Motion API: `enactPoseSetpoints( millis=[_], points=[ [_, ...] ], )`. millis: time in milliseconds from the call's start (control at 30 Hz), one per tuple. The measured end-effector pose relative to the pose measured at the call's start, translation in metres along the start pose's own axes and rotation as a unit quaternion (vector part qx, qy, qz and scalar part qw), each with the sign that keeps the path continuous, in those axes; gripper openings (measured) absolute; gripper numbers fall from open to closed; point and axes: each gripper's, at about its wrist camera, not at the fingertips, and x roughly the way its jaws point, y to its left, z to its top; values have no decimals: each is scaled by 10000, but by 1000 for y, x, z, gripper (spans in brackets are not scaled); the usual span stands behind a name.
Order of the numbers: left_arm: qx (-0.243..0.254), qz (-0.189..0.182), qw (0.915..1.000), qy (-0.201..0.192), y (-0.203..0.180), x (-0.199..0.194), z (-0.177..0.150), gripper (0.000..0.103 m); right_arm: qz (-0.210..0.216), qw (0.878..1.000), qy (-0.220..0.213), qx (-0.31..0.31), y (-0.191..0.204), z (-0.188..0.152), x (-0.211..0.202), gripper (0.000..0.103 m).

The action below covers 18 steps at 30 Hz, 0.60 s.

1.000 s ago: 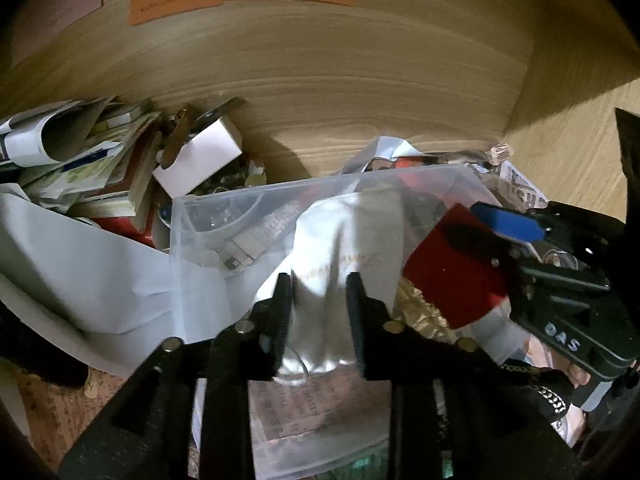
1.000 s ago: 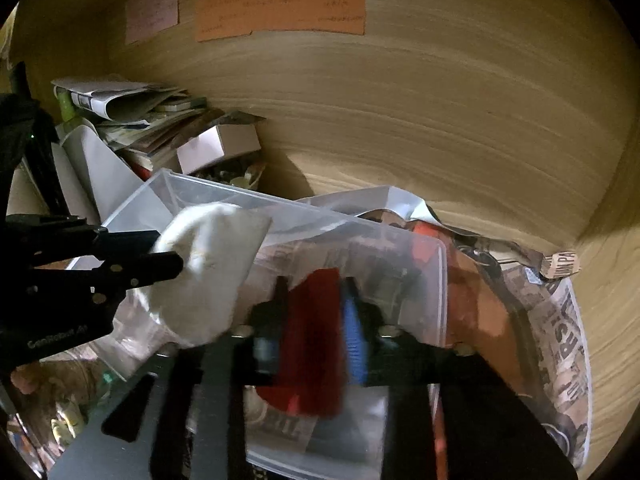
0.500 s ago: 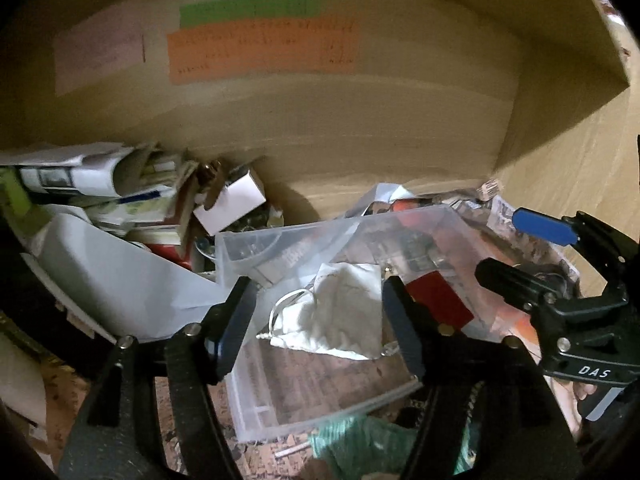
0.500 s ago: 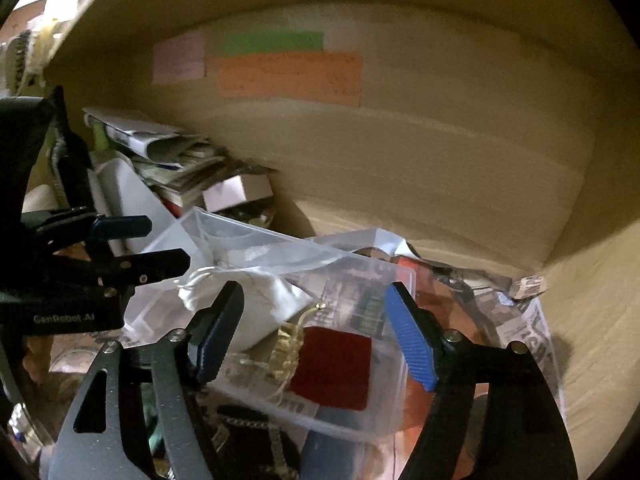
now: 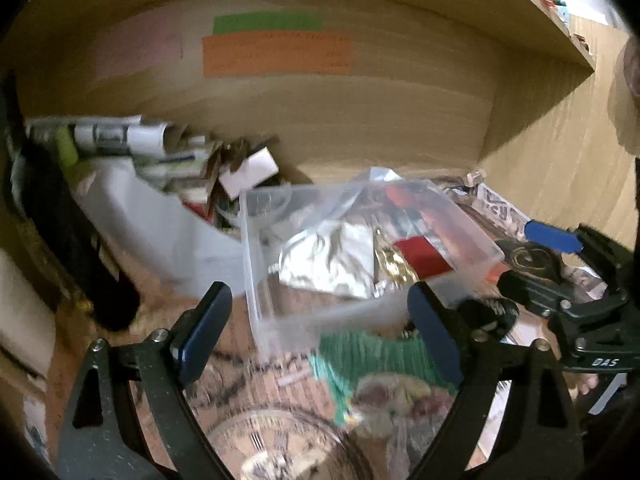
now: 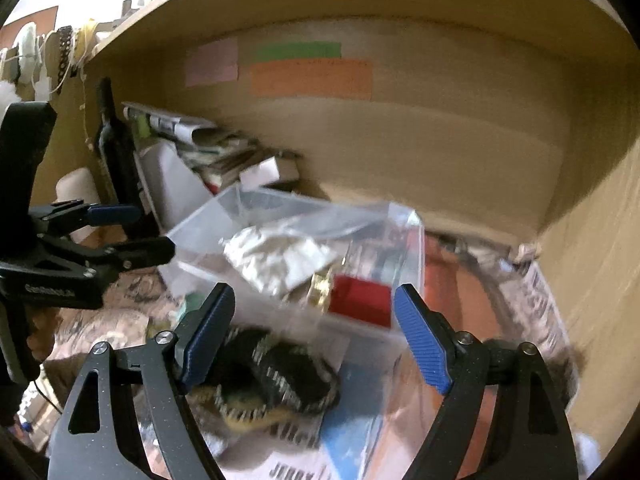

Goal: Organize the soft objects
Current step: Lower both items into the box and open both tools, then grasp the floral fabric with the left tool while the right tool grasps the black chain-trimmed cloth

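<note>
With both the left gripper (image 5: pixel 316 332) and right gripper (image 6: pixel 316 336) spread wide and empty just short of the clear bin (image 6: pixel 412 248), I'd next take the dark trimmed cloth (image 6: pixel 276 376) lying nearest its front wall; pinch a raised fold.

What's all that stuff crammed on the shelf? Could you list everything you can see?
Clear plastic bin: one, transparent, middle of the shelf.
White cloth pouch: one, white, inside the bin, left part.
Red cloth: one, red, inside the bin, right of the pouch.
Gold trinket: one, gold, between pouch and red cloth; blurred.
Paper notes: three, pink, green, orange, on the back wall.
Stack of papers: one pile, mixed colours, back left.
Green fabric: one, green, in front of the bin.
Black patterned band: one, black and white, in front of the bin.
Left gripper: black with blue pads, open.
Right gripper: same, open.
</note>
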Motion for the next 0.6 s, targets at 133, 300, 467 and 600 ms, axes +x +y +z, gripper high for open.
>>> enactPoseSetpoints(
  millis=[133,300,467,600],
  points=[
    [-79,-96,9999,86,-3,-7,-17,90,78,9996,155,226,-2,-18,1,80],
    [-92,-236,9995,187,-12,-11,-34,90,174,9982,310,479,-5,-30,4,80],
    [-68,-431,9988,224,-23,-10,-43,90,340,9962,424,678,-8,-34,10,67],
    [-123,-539,9979,351,-27,-2,-50,80,498,9946,492,761,-8,-35,14,49]
  ],
)
